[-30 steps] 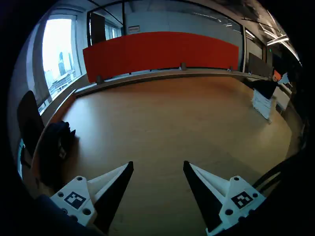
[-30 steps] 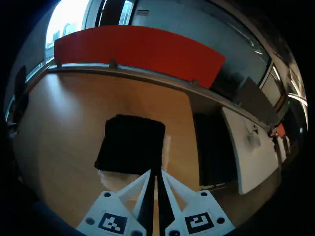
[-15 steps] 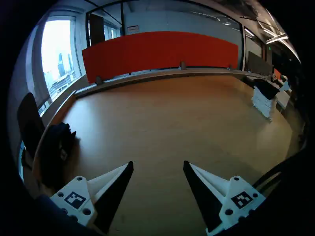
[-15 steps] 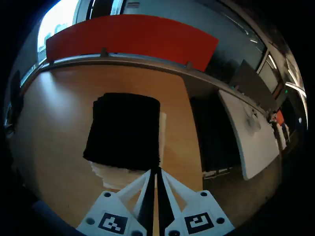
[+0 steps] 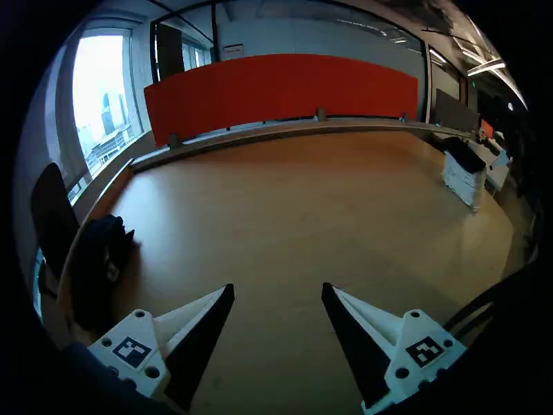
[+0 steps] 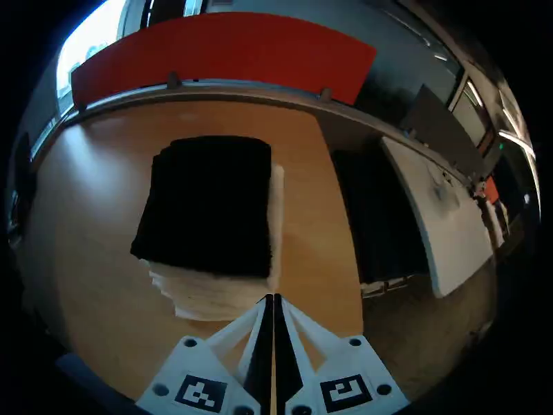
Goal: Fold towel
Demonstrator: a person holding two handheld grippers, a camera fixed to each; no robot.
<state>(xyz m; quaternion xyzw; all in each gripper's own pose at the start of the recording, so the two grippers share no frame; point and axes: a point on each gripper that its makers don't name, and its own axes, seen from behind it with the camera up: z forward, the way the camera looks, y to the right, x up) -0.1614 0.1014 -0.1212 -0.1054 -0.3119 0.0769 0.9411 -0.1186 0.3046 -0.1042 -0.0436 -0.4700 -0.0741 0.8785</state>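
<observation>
Wooden table (image 6: 90, 228) | towel stack (image 6: 207, 200) now nearer | right tongs (image 6: 272, 299) closed

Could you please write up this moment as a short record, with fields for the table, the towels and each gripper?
surface: wooden table, with a red partition along its far edge
towel stack: folded white towels, piled close to the table's side edge
black towel: folded, lying on top of the stack
left gripper: open, over bare table, holding nothing
right gripper: shut, tips at the stack's near corner; contact cannot be told
</observation>
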